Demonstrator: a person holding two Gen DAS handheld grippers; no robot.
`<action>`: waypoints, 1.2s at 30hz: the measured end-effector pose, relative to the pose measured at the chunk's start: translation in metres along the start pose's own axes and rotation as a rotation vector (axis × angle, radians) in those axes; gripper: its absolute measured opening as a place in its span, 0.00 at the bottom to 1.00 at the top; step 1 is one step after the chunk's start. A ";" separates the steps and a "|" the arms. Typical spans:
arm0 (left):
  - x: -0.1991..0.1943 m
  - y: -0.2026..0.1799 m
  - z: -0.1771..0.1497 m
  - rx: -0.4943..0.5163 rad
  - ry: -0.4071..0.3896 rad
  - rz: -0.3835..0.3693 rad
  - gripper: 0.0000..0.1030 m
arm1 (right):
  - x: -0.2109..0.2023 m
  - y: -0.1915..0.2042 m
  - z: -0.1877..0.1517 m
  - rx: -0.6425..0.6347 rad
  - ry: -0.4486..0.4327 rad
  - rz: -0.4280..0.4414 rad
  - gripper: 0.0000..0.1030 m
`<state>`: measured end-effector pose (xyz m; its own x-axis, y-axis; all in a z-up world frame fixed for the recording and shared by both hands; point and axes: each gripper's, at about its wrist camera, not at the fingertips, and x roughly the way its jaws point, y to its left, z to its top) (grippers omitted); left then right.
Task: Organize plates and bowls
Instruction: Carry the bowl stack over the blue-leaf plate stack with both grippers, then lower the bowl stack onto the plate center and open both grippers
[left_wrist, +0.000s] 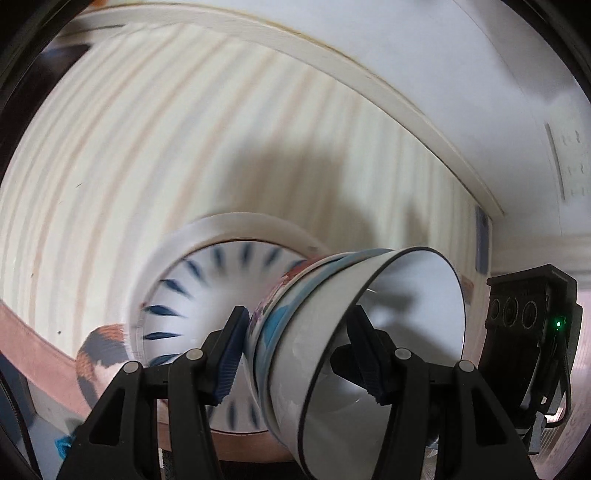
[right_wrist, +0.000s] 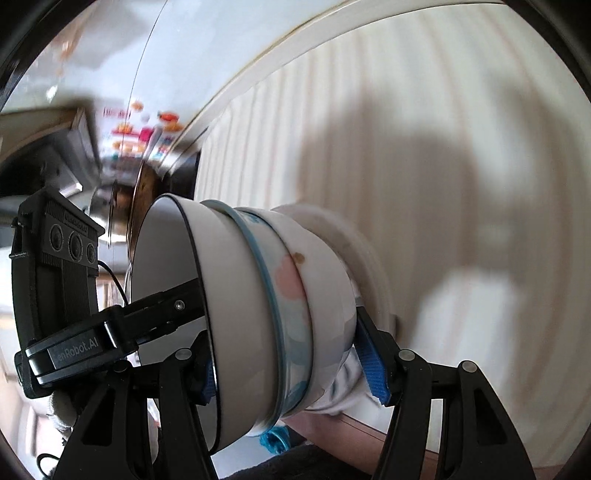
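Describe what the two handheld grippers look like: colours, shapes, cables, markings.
Both grippers are black plastic with triangular cut-out finger arms, silver pivot pins and ribbed blue pads. Seen from the right wrist, the left gripper has a boxy black body with three round lenses, a thin black cable and a partly readable "enRobot.AI" label. Seen from the left wrist, the right gripper shows the same three-lens body with a green light.

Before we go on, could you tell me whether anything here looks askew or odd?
Yes: the stack of nested bowls is tipped onto its side, mouth sideways, clamped between both hand-held grippers, left and right, above the blue-patterned plate. Nothing looks spilled or broken; the pictures are blurred.
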<state>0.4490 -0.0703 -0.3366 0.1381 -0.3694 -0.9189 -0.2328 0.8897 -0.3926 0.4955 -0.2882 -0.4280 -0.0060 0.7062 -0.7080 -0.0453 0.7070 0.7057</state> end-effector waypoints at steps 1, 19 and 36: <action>-0.001 0.009 0.000 -0.019 -0.003 0.003 0.51 | 0.009 0.005 0.002 -0.014 0.017 0.000 0.62; 0.014 0.058 -0.005 -0.141 -0.001 -0.006 0.51 | 0.084 0.029 0.014 -0.061 0.113 -0.038 0.62; 0.013 0.049 -0.003 -0.085 -0.004 0.036 0.49 | 0.076 0.022 0.012 -0.020 0.122 -0.062 0.62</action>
<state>0.4361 -0.0328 -0.3674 0.1319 -0.3359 -0.9326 -0.3183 0.8767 -0.3608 0.5060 -0.2179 -0.4660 -0.1242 0.6509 -0.7489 -0.0688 0.7473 0.6609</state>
